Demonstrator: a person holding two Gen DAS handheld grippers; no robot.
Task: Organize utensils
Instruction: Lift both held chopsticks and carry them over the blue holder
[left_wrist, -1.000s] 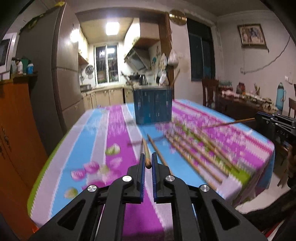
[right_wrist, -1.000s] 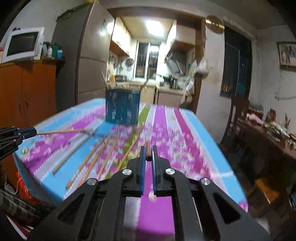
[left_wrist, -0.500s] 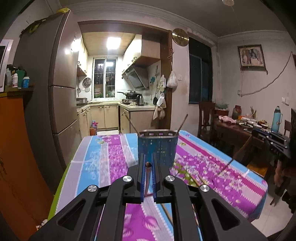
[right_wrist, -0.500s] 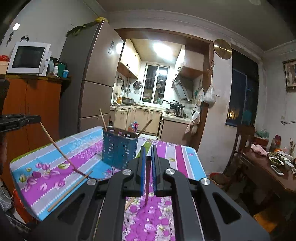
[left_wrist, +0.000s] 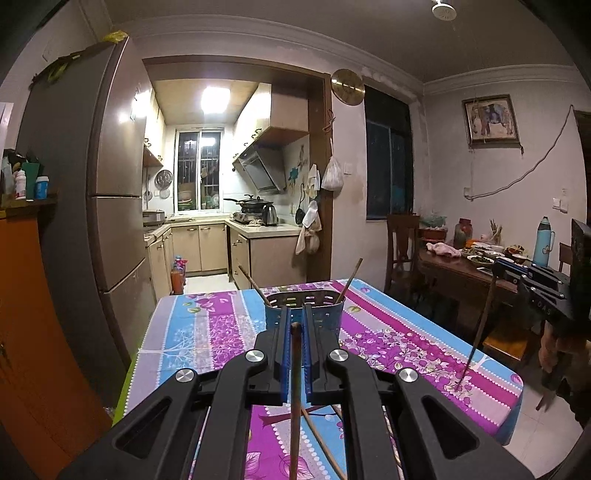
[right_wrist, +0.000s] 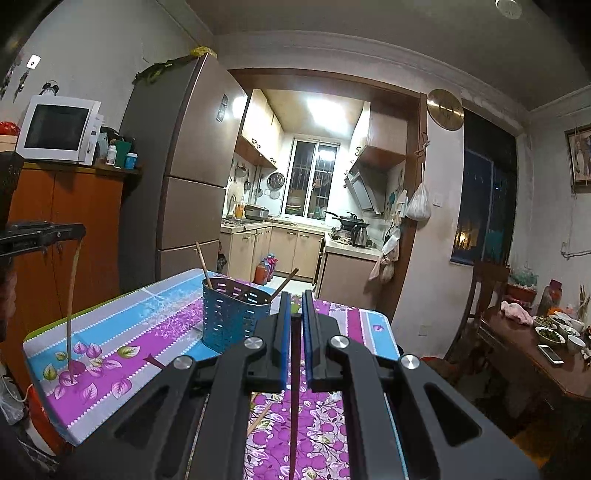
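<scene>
Blue-lined pads of the left claw (left_wrist: 295, 326) are clenched on a wooden chopstick (left_wrist: 294, 406) that hangs almost straight down toward the tabletop (left_wrist: 177, 325). The right claw (right_wrist: 295, 314) likewise grips a darker chopstick (right_wrist: 294, 406), held upright with its tip over the purple floral cloth. Beyond both, near the tabletop's far edge, stands a blue perforated holder (right_wrist: 231, 317) with two chopsticks leaning inside. More loose chopsticks (left_wrist: 321, 439) lie on the cloth below the left claw.
</scene>
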